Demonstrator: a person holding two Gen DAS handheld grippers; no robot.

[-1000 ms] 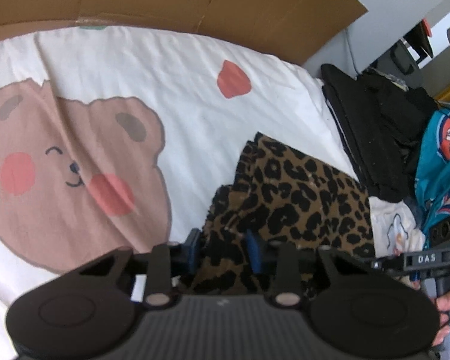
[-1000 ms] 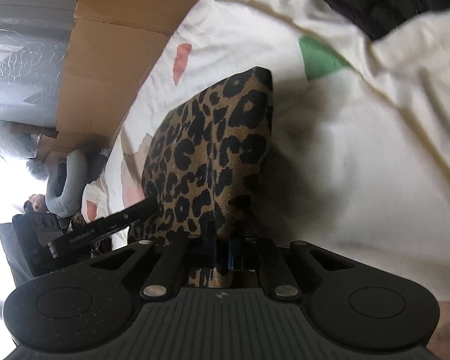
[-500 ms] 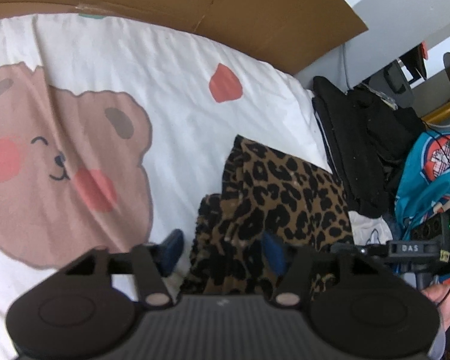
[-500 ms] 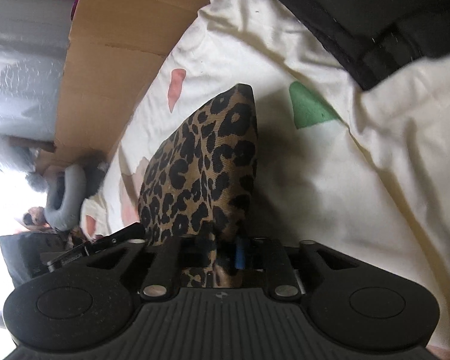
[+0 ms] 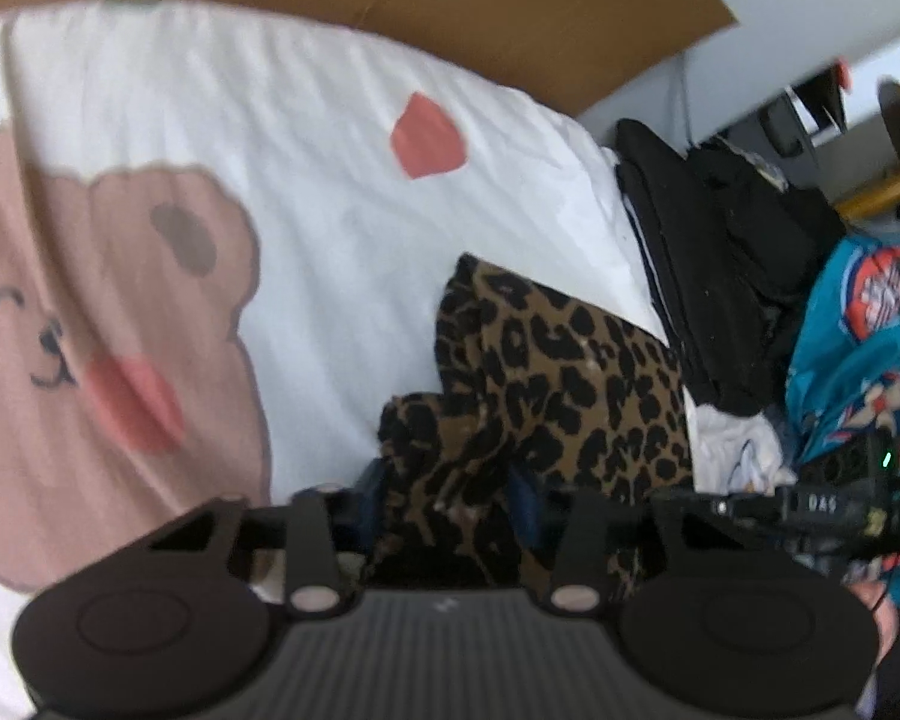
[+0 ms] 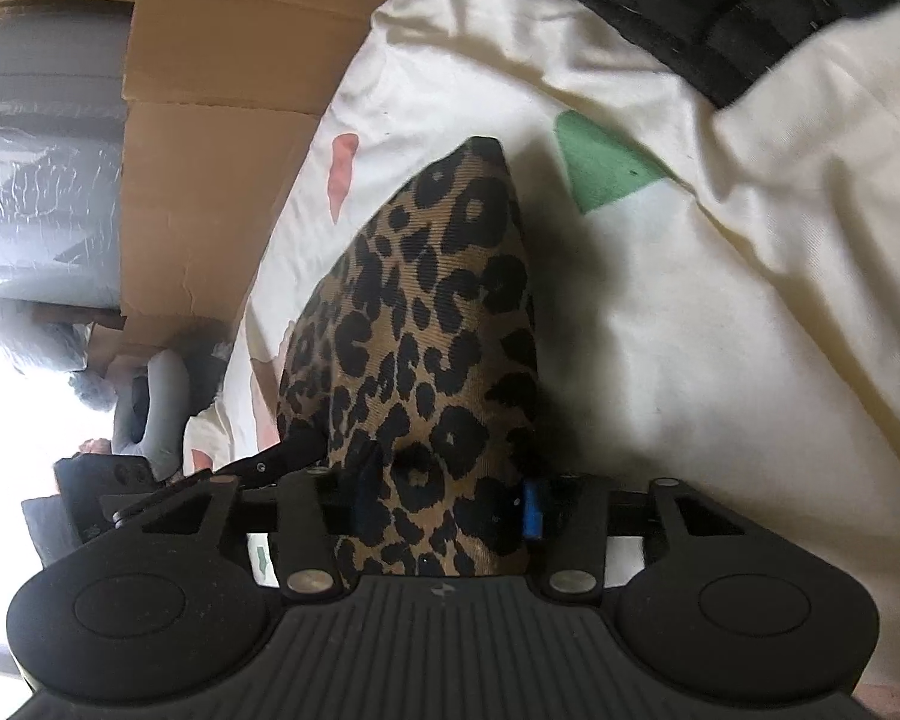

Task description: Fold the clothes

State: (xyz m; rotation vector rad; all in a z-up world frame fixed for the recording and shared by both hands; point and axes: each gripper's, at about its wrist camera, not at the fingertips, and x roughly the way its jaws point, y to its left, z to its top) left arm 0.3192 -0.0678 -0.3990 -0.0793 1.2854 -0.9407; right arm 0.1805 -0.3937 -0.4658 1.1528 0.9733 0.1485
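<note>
Left wrist: "DAS" on right tool (image 5: 822, 504)

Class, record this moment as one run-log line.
task: fold clothes | left gripper: closing, leopard-print garment between fingers | right gripper: opening, same garment between fingers | surface: bear-print sheet

My left gripper (image 5: 447, 495) has a black ribbed body with two round black discs at its sides and two silver screws at the roots of the finger arms. Its fingertips (image 5: 525, 501) carry blue pads. My right gripper (image 6: 444, 501) is built the same: matte black shell with ridges, round side discs, silver screws, blue pads (image 6: 533, 507). On its black bar, as my left camera sees it, I read small white letters and a green light
</note>
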